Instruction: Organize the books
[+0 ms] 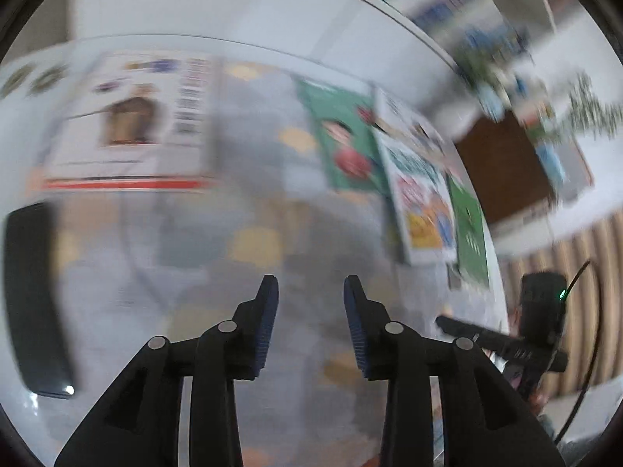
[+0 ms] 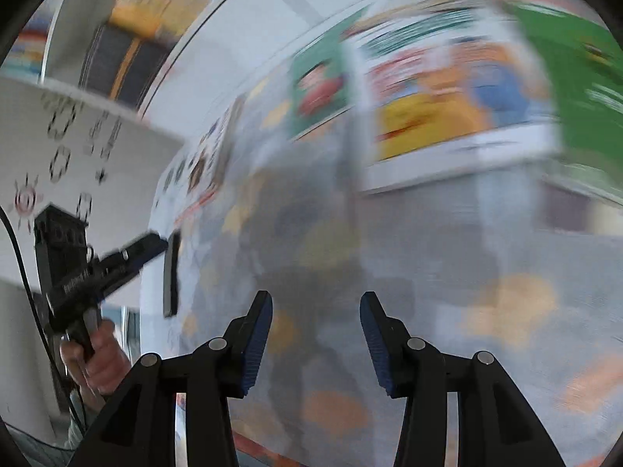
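Both wrist views were smeared by motion blur. Print on the white book (image 1: pixel 128 116) was unreadable. The cover art of the overlapping books (image 1: pixel 420 194) blurred together, so their count stayed uncertain, perhaps four. The green book (image 2: pixel 576 78) ran past the frame edge. The tablecloth (image 2: pixel 389 272) pattern showed only soft blotches.

1. The right gripper (image 2: pixel 315 307) is hanging with jaws apart, nothing between them, over a patterned tablecloth (image 2: pixel 447 272).
2. Blurred books (image 2: pixel 459 109) are lying ahead.
3. A hand (image 2: pixel 99 362) is holding the left gripper (image 2: pixel 117 260) at left.
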A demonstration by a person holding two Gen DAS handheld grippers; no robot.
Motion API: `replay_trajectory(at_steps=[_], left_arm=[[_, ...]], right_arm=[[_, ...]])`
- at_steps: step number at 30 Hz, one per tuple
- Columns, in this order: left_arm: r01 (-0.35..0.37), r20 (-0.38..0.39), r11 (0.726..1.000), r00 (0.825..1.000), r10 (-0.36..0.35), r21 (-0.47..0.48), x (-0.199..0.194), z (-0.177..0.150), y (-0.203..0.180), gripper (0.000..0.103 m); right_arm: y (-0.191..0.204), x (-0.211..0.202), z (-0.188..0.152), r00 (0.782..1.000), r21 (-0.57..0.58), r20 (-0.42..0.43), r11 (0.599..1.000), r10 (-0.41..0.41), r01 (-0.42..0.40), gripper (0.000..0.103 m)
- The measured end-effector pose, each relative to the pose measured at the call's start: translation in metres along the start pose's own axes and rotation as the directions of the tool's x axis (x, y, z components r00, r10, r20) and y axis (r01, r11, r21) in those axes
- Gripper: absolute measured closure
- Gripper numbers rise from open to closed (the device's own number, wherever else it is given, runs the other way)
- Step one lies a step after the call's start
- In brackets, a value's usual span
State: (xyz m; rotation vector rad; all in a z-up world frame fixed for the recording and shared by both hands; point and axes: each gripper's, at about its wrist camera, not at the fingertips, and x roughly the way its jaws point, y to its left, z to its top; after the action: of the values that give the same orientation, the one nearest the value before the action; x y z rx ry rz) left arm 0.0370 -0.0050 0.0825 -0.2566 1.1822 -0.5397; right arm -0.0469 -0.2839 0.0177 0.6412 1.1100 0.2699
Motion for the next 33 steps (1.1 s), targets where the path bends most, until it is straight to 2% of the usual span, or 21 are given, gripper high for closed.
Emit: replay_trajectory(at_steps=[3,7,9,11,14,17,19,22,25,28,33], left_arm=[[0.023,-0.047,0.998,0.999,-0.021,0.057,0.029,0.002,-0.056,0.068],[0.099,-0.086,0.990,0.992,-0.090,0.102,0.071,0.008,-0.128,0.067],[0.127,-0.110,0.987,0.987,-0.116,0.101,0.098,0.014,-0.162,0.067],[0.149,-0.124,0.984,0.983,-0.137,0.097,0.120,0.017,-0.185,0.067],[0.102,-0.129,0.989,0.988,-0.088,0.108,0.157,0.024,-0.213,0.067],[0.034,-0.117,0.994,0.993,-0.023,0.099,0.185,0.029,-0.226,0.067],[0.015,-0.110,0.998,0.994,-0.007,0.067,0.199,0.034,-0.230,0.068],[0.029,-0.076,0.999,0.997,-0.027,0.031,0.204,0.039,-0.232,0.065],[0.057,-0.077,0.998,0.996,-0.054,0.036,0.208,0.040,-0.240,0.054],[0.124,-0.120,0.991,0.986,-0.118,0.043,0.212,0.033,-0.248,0.054],[0.117,-0.101,0.991,0.989,-0.110,0.068,0.191,0.003,-0.252,0.054]], right_arm=[[-0.046,-0.046,-0.001,0.996,0.096,0.091,0.995,-0.020,0.012,0.058],[-0.110,-0.109,0.000,0.970,0.207,0.199,0.973,-0.140,0.098,0.058],[-0.147,-0.136,0.003,0.952,0.266,0.214,0.950,-0.221,0.161,0.058],[-0.174,-0.148,0.007,0.937,0.294,0.211,0.933,-0.277,0.209,0.068],[-0.208,-0.161,0.013,0.938,0.316,0.200,0.925,-0.282,0.210,0.070],[-0.219,-0.162,0.024,0.949,0.298,0.183,0.934,-0.258,0.197,0.070],[-0.220,-0.159,0.039,0.948,0.268,0.179,0.940,-0.264,0.211,0.070],[-0.225,-0.153,0.062,0.944,0.245,0.179,0.942,-0.277,0.230,0.070],[-0.229,-0.139,0.076,0.947,0.232,0.153,0.941,-0.284,0.245,0.069],[-0.222,-0.136,0.084,0.955,0.179,0.141,0.955,-0.263,0.236,0.068],[-0.199,-0.132,0.073,0.936,0.033,0.095,0.941,-0.339,0.337,0.067]])
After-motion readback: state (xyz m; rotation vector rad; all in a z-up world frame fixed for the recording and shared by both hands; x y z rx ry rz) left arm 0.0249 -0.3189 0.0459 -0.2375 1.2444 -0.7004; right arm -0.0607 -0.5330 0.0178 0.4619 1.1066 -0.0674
